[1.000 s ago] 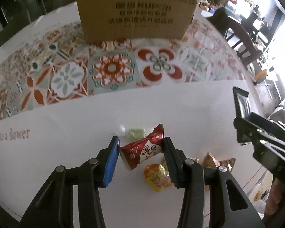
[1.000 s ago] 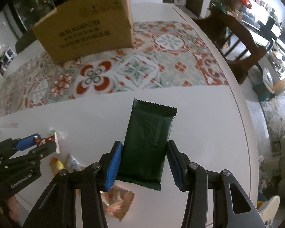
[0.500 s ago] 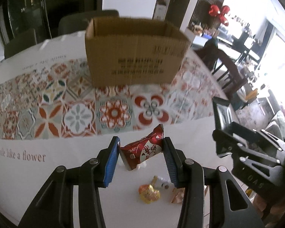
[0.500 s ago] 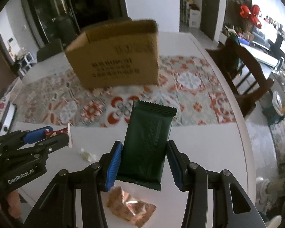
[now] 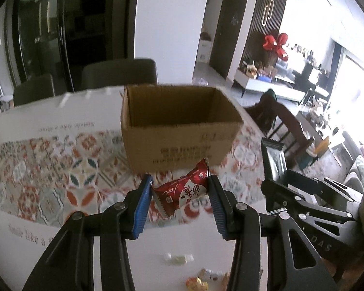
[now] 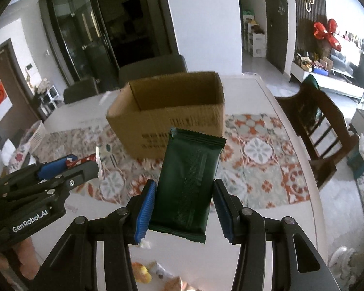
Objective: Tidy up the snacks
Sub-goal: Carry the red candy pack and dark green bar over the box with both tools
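Snacks: we see the left gripper (image 5: 180, 198) clamping a red packet (image 5: 182, 191), the right gripper (image 6: 184, 203) clamping a green packet (image 6: 190, 181); cardboard box (image 5: 179, 131) at 12 o'clock.

Both wrist cameras looked forward and downward, side by side above the white table (image 5: 60, 242), near it, sharing the open brown cardboard box (image 5: 179, 131) (image 6: 167, 118) ahead.
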Tool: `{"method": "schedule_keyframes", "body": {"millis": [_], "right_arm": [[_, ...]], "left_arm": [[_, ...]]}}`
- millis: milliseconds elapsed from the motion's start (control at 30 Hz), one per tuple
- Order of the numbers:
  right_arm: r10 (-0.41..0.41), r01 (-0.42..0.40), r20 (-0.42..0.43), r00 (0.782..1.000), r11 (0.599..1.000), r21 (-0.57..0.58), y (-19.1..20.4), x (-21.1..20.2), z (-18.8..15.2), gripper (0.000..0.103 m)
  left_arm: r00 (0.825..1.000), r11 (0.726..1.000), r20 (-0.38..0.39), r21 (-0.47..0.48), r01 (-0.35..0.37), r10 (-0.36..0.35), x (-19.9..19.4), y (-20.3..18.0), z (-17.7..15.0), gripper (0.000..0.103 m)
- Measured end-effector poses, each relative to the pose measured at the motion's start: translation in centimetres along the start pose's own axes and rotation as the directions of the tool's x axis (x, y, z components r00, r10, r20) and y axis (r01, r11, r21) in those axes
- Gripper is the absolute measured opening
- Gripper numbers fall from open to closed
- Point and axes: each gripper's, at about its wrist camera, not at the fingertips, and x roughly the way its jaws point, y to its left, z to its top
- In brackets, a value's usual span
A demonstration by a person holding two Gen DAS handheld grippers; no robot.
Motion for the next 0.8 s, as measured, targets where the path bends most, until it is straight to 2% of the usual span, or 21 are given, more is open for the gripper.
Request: {"method": "schedule_keyframes", "body": {"millis": [167, 467, 800], "right_arm": [[0.028, -0.027, 0.034, 0.999, 0.999, -0.021, 0.4, 0.1, 2.5, 0.049], [0.042, -0.039, 0.076, 0.996, 0.998, -0.04, 0.6, 1.8, 7.2, 0.049], [0.045, -0.041, 0.071, 0.996, 0.997, -0.064, 0.6, 5.7, 11.9, 0.049]], "left_arm": [[0.999, 1.0, 0.04, -0.009, 0.004, -0.004, -0.1, 0.7, 2.2, 0.045], [0.995, 0.999, 0.094, -0.007, -0.032, 0.033, 0.6, 2.0, 6.1, 0.045], [0.995, 0.998, 0.084, -0.01, -0.056, 0.057, 4.1, 3.5, 9.9, 0.045]]}}
